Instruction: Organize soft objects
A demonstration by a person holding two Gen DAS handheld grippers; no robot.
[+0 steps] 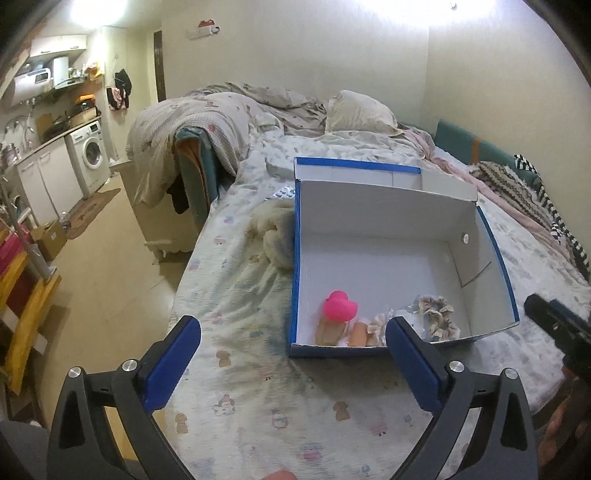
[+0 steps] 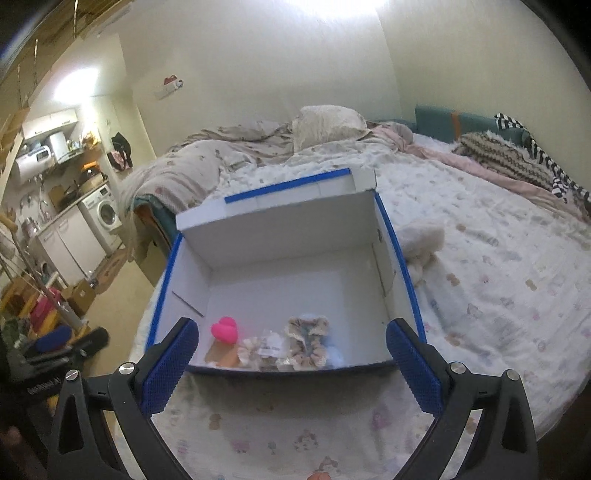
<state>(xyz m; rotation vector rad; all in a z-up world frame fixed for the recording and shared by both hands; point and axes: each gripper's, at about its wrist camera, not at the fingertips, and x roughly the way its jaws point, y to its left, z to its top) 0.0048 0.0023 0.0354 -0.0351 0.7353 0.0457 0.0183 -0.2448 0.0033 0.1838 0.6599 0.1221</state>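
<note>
Left gripper (image 1: 293,332) and right gripper (image 2: 291,336) wide, empty, blue-edged box (image 2: 400,258), no readable labels

Ceiling lights (image 1: 388,14) are blowing out to white glare along the top of both views; fisheye curvature is bending the edges into dark corners; the right-wrist picture is smearing slightly with motion blur.
</note>
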